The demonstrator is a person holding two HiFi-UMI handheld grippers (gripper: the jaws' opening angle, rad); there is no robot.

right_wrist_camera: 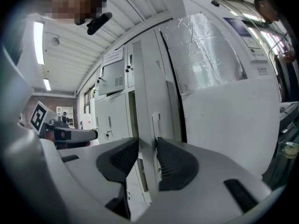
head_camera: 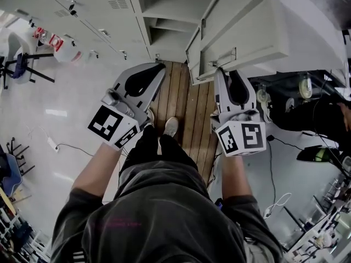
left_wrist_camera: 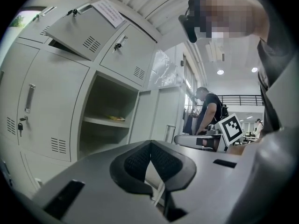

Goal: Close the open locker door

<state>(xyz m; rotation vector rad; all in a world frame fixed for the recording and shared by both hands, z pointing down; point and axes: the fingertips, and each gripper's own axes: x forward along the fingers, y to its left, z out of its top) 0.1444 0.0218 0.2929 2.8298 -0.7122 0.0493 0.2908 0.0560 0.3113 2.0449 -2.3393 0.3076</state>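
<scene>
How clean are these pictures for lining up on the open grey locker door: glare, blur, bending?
Head view: even light, strongly bowed lines, open grey metal locker door sharp. Right gripper view: dark round border, crinkled silver foil sheet shines, door edge crisp. Left gripper view: round ceiling lights bloom, far room washed out.

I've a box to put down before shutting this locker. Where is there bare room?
Free: the white floor left of the brown wooden plank strip, up to the grey locker row; also the open locker's shelf, beside a small yellowish thing. Crowded: the planks, under the person's shoes and the open grey door; right of them, dark gear and cables.
</scene>
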